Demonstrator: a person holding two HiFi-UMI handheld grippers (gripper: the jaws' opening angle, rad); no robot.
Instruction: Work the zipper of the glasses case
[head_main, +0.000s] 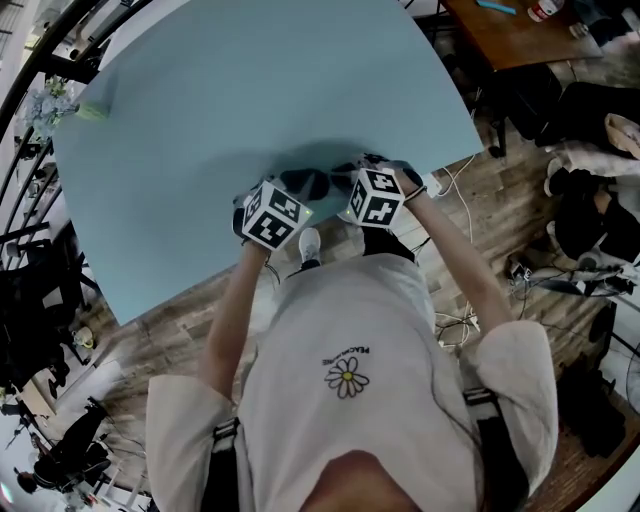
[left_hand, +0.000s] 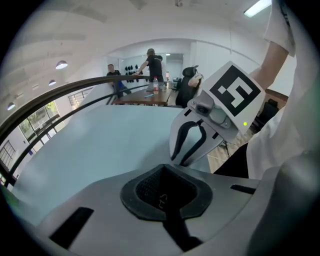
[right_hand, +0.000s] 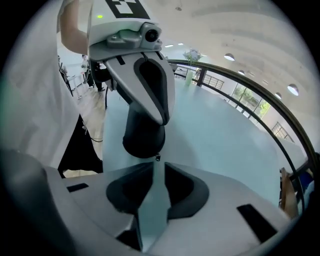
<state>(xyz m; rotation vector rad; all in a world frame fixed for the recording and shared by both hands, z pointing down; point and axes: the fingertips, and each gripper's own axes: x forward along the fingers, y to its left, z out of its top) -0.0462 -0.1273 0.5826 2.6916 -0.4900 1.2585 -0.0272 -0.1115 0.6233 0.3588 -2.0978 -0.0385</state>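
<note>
The dark glasses case (head_main: 308, 183) hangs just above the near edge of the light blue table (head_main: 250, 90), between both grippers. My left gripper (head_main: 290, 195) is shut on one end of it; in the left gripper view the case's textured fabric (left_hand: 159, 192) fills the space between the jaws. The right gripper view shows the case (right_hand: 144, 136) as a dark rounded end sticking out below the left gripper (right_hand: 149, 100). My right gripper (right_hand: 156, 164) is shut, with its tips at the small zipper pull (right_hand: 157, 158) on the case's lower edge. In the left gripper view the right gripper (left_hand: 192, 142) points in from the right.
The table's near edge runs just below the grippers, with wooden floor and cables (head_main: 455, 320) beyond it. A small green thing (head_main: 92, 110) lies at the table's far left. A brown table (head_main: 520, 35) stands at the back right. People (left_hand: 152, 62) stand far behind.
</note>
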